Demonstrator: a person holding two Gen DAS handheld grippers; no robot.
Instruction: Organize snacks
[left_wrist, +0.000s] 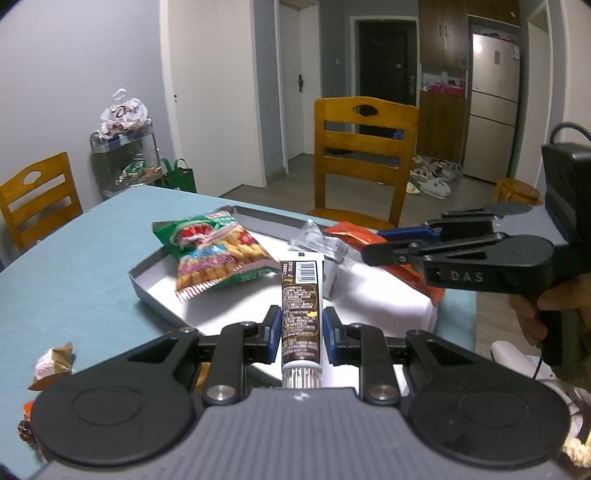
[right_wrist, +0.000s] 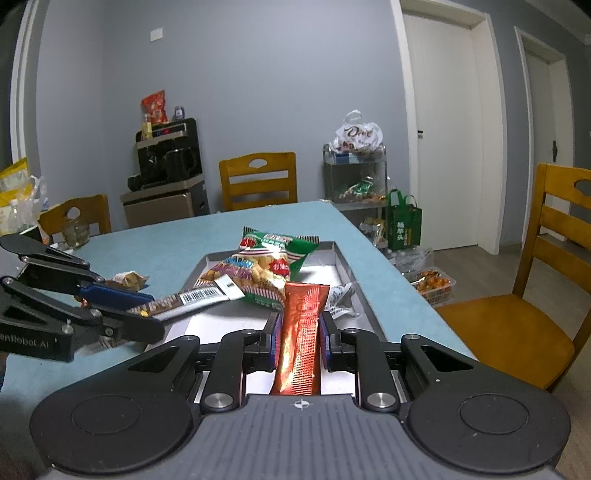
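While both tongs (left (left_wrist: 302, 328), right (right_wrist: 298, 338)) hover over the tray's near rim (left_wrist: 155, 299), they clamp a brown tube (left_wrist: 301, 310) and a red packet (right_wrist: 301, 332).

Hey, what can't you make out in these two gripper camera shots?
- Brown snack tube, left wrist view: print too small to read; cap end hidden behind the left gripper body.
- Orange-red packet, right wrist view: lower end hidden behind the right gripper.
- Small wrapped candies, left wrist view: partly hidden by the gripper.

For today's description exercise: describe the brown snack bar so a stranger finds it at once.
Start at the grey tray on the blue table. Above its near edge, the left gripper clamps the brown snack bar; only it has a white barcode end.
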